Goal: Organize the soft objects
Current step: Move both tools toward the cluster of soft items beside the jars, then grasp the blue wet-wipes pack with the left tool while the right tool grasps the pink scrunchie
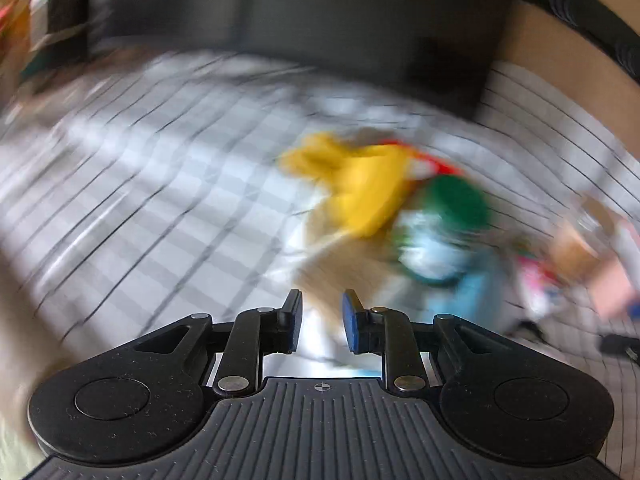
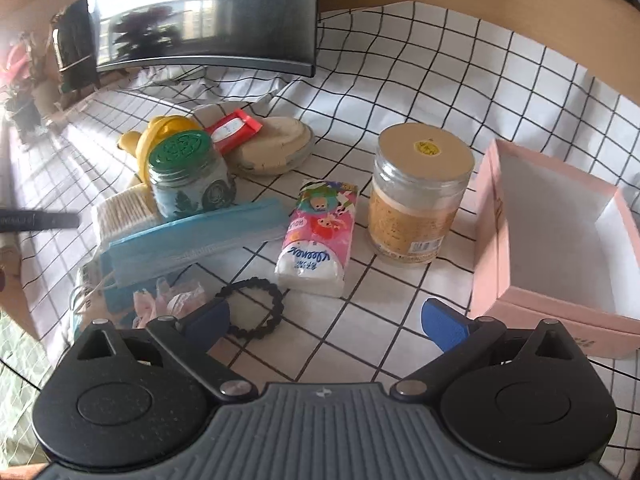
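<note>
The left wrist view is smeared by motion. My left gripper (image 1: pixel 322 294) hovers over the checked cloth (image 1: pixel 160 200) with a narrow gap between its pads and nothing in it. Ahead of it lie a yellow plush toy (image 1: pixel 360 184), a green-lidded jar (image 1: pixel 460 200) and blue face masks (image 1: pixel 476 292). My right gripper (image 2: pixel 326 308) stands wide open and empty, low over the cloth. A pink tissue pack (image 2: pixel 320 232) lies just beyond it and a black hair tie (image 2: pixel 252 308) sits by its left finger. The yellow plush toy (image 2: pixel 156 136), blue masks (image 2: pixel 192 240) and a red wipes packet (image 2: pixel 232 128) are further left.
An open pink box (image 2: pixel 552 240) stands at the right, beside a glass jar with a beige lid (image 2: pixel 420 196). A green-lidded jar (image 2: pixel 188 176), a box of cotton swabs (image 2: pixel 124 212) and a round dish of pads (image 2: pixel 276 144) crowd the left. A monitor (image 2: pixel 208 12) stands behind.
</note>
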A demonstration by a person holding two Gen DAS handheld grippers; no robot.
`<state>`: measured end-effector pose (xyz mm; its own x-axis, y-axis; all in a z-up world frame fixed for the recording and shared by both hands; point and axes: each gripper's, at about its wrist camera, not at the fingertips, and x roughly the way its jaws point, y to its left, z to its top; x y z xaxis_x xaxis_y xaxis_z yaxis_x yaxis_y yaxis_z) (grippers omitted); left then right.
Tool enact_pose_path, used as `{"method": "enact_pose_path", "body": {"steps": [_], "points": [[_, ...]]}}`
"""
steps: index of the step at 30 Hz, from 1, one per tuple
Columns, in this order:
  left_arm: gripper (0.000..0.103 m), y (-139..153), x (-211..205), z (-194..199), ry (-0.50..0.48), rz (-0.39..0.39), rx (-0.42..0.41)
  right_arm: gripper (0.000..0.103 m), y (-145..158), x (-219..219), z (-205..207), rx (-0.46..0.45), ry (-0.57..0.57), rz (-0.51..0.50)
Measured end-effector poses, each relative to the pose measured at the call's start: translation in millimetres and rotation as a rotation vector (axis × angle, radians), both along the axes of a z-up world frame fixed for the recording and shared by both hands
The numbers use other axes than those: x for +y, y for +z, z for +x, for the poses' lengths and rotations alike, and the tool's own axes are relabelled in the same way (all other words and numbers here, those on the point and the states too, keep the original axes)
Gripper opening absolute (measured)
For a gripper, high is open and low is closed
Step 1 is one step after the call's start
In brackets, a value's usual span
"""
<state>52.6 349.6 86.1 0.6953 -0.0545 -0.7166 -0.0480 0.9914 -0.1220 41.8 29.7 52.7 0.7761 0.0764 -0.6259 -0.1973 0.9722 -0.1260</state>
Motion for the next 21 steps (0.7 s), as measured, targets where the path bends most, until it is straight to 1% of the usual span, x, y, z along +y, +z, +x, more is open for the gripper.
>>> {"method": "enact_pose_path", "body": {"steps": [1, 2, 3, 5, 6, 7, 9, 11, 13, 15, 17, 19, 21], "points": [[0.024, 0.8, -12.8, 0.5, -0.058, 0.010, 0.009, 0.103, -1.1, -1.9, -0.3, 0.002, 0.004, -0.004], [0.024, -0.5, -23.7, 1.4, -0.105, -0.003, 0.026, 0.103, -1.7, -4.4, -1.0, 0.005, 0.007, -0.004], [0.024, -3.6, -34.5, 3.7, -0.147, -0.034, 0.054, 0.103, -1.9, -6.9, -2.0, 0.005, 0.009, -0.001], [0.027, -9.4, -48.9, 1.8, -0.170, -0.076, 0.076, 0.103, -1.0, -14.0, -6.5, -0.002, 0.009, 0.010], [0.027, -11.5, -54.3, 1.6, -0.179, -0.097, 0.083, 0.103, -0.5, -18.0, -9.3, -0.007, 0.008, 0.014], [0.027, -13.4, -61.0, 1.6, -0.203, -0.127, 0.092, 0.103, -0.6, -21.7, -11.3, -0.009, 0.007, 0.016], [0.027, -13.8, -76.0, -2.0, -0.273, -0.155, 0.098, 0.103, -1.7, -28.5, -14.7, -0.008, 0.003, 0.016], [0.027, -13.3, -91.2, -5.2, -0.340, -0.139, 0.104, 0.103, -3.2, -33.8, -18.4, -0.007, 0.008, 0.017], [0.028, -16.4, -105.9, -10.5, -0.396, -0.105, 0.121, 0.103, -5.1, -35.7, -22.2, -0.012, 0.021, 0.013], [0.028, -17.3, -111.0, -13.6, -0.408, -0.088, 0.129, 0.103, -6.6, -35.2, -25.1, -0.018, 0.036, 0.001], [0.028, -14.6, -110.2, -19.8, -0.391, -0.062, 0.121, 0.103, -7.8, -34.3, -27.6, -0.022, 0.045, -0.011], [0.028, -6.5, -107.7, -27.1, -0.392, -0.029, 0.100, 0.103, -8.2, -35.5, -29.2, -0.025, 0.044, -0.016], [0.028, 7.7, -108.8, -33.8, -0.422, -0.004, 0.067, 0.103, -7.9, -37.7, -30.8, -0.025, 0.039, -0.018]]}}
